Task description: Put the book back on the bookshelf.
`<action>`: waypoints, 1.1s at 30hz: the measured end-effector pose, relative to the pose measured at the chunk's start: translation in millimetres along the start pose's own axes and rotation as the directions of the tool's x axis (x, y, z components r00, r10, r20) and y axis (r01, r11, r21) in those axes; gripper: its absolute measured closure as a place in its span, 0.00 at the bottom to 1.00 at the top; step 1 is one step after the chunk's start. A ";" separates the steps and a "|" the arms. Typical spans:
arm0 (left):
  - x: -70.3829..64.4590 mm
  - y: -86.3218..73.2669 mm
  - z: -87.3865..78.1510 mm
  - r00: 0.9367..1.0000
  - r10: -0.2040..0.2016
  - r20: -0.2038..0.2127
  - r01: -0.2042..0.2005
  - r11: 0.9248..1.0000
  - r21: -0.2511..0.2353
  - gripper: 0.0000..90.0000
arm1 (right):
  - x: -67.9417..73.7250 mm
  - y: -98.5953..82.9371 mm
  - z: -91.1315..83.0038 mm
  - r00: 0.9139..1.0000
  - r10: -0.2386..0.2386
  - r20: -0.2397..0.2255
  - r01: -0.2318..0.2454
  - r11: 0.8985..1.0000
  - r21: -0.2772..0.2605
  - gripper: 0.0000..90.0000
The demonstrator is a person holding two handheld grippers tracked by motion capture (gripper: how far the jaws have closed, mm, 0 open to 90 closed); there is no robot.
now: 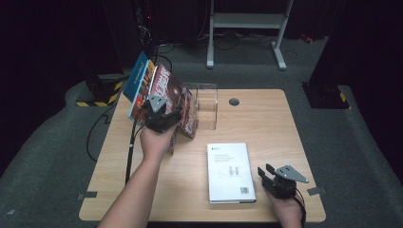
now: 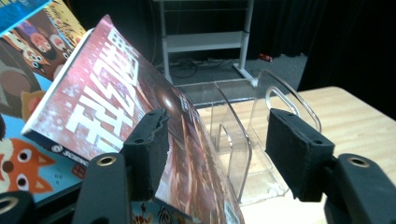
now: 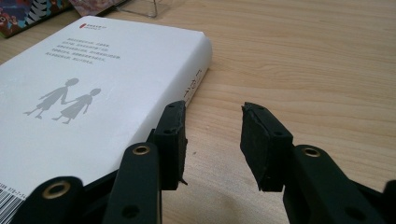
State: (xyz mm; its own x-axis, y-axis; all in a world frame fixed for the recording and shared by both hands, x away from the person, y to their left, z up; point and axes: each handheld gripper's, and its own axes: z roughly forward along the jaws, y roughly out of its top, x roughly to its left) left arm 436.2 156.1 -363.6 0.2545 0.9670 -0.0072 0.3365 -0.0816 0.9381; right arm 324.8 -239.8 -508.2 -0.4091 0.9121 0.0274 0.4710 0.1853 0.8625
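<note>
A red-covered book (image 1: 173,88) (image 2: 121,102) leans tilted to the left at the back left of the table, beside a clear acrylic holder (image 1: 206,107) (image 2: 261,140). Behind it leans a blue book (image 1: 139,78) (image 2: 18,154) with cartoon foxes. My left gripper (image 1: 166,116) (image 2: 217,121) is open at the red book's lower edge, its left jaw against the cover. A white book (image 1: 230,171) (image 3: 84,93) lies flat at the front. My right gripper (image 1: 266,170) (image 3: 214,114) stands open just right of that book's spine, low over the wood, nothing between its jaws.
The wooden table (image 1: 266,123) has a round cable hole (image 1: 234,101) near its back edge. A white metal stand (image 1: 247,21) is on the floor behind. A yellow-and-black striped base (image 1: 102,97) sits on the floor at the left. The left gripper's cable (image 1: 129,152) trails over the table.
</note>
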 end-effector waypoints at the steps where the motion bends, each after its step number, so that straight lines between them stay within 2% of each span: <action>1: -0.4 -1.5 -0.7 1.000 -0.007 0.009 0.007 1.000 0.001 0.42 | 0.0 0.0 0.1 1.000 0.000 0.000 0.000 1.000 0.002 0.67; 9: -5.4 -17.7 -8.2 0.996 0.022 0.085 -0.026 0.998 0.052 0.43 | 0.3 0.8 -1.3 1.000 0.001 0.006 -0.001 1.000 -0.004 0.66; 18: -13.2 -42.5 -12.4 0.989 0.051 0.140 -0.065 0.993 0.097 0.43 | 0.0 -0.2 -5.6 1.000 0.001 0.016 -0.001 1.000 -0.013 0.61; 21: -16.3 -51.8 -13.7 0.986 0.038 0.160 -0.056 0.992 0.110 0.41 | 0.9 -0.3 -5.6 1.000 -0.008 0.016 0.008 1.000 -0.016 0.57; 22: -18.1 -57.4 -12.9 0.985 0.030 0.173 -0.054 0.989 0.140 0.41 | 1.3 -1.0 -5.3 1.000 -0.009 0.018 0.009 1.000 -0.016 0.55; 26: -23.9 -66.7 -11.5 0.982 0.022 0.185 -0.051 0.987 0.154 0.40 | 0.3 -1.6 -4.1 1.000 -0.008 0.018 0.008 1.000 -0.017 0.54; 29: -30.1 -74.0 -11.0 0.981 0.048 0.186 -0.078 0.985 0.157 0.39 | -0.2 -1.5 -3.6 1.000 -0.005 0.019 0.005 1.000 -0.022 0.52; 33: -36.2 -84.4 -8.2 0.980 0.036 0.196 -0.067 0.985 0.156 0.38 | 0.4 -0.6 -3.5 1.000 0.003 0.011 -0.003 1.000 -0.024 0.51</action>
State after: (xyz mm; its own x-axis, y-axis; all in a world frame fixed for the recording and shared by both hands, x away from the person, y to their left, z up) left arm 391.1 130.0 -439.6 0.4395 0.8973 -0.0414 0.4559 -0.1831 0.8710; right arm 321.6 -240.8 -506.9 -0.3985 0.9168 0.0246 0.4537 0.1738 0.8741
